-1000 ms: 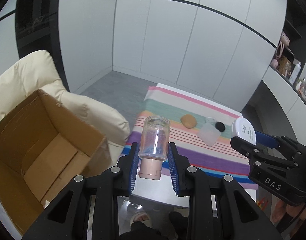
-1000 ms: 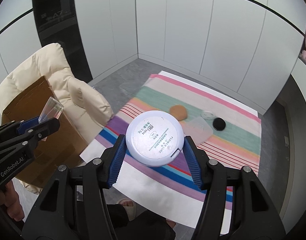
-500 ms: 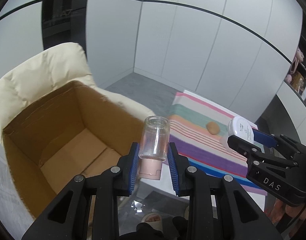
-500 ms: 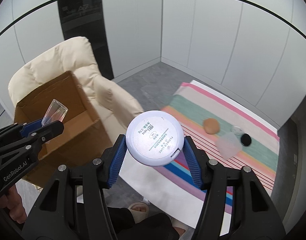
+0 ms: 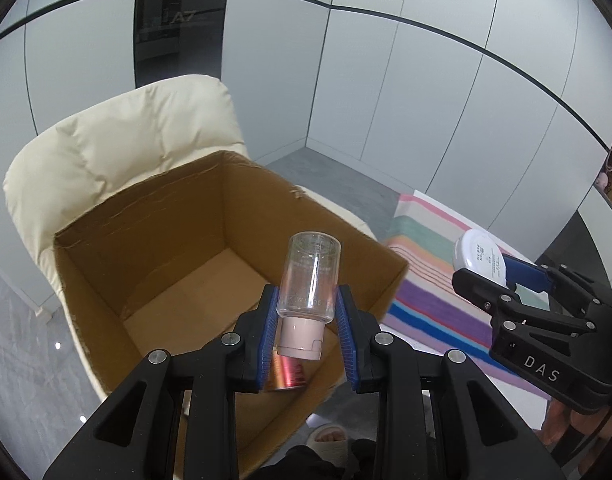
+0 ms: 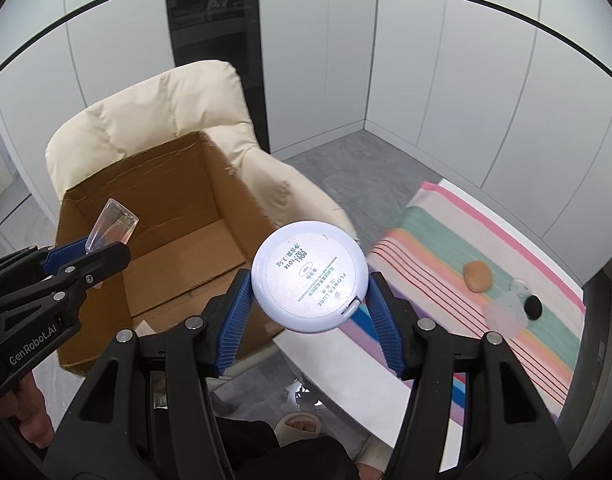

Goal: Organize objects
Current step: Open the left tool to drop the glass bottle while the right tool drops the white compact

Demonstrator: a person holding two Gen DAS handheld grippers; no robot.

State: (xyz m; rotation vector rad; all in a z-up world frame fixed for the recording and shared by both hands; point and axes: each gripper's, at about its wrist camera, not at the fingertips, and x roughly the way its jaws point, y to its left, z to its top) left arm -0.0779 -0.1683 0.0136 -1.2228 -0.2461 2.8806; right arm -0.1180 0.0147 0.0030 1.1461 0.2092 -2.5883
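Note:
My left gripper point(image 5: 308, 320) is shut on a clear bottle with a pink cap point(image 5: 308, 280), held above the near edge of an open cardboard box point(image 5: 106, 260); the bottle also shows in the right wrist view point(image 6: 110, 226). A red shiny object point(image 5: 288, 374) lies in the box below the bottle. My right gripper point(image 6: 308, 300) is shut on a round white compact point(image 6: 306, 276), held just right of the box point(image 6: 106, 184) and above the floor. The compact also shows in the left wrist view point(image 5: 480, 252).
The box sits on a cream padded armchair point(image 5: 118, 148). A table with a striped cloth point(image 6: 446, 240) stands to the right, holding an orange puff point(image 6: 478, 275), a clear lid point(image 6: 504, 314) and a small black item point(image 6: 532, 307). A slippered foot point(image 6: 300, 426) is below.
Both grippers have swung left from over the striped table toward the box. The left one with the bottle now hangs over the box opening; the right one is beside the box.

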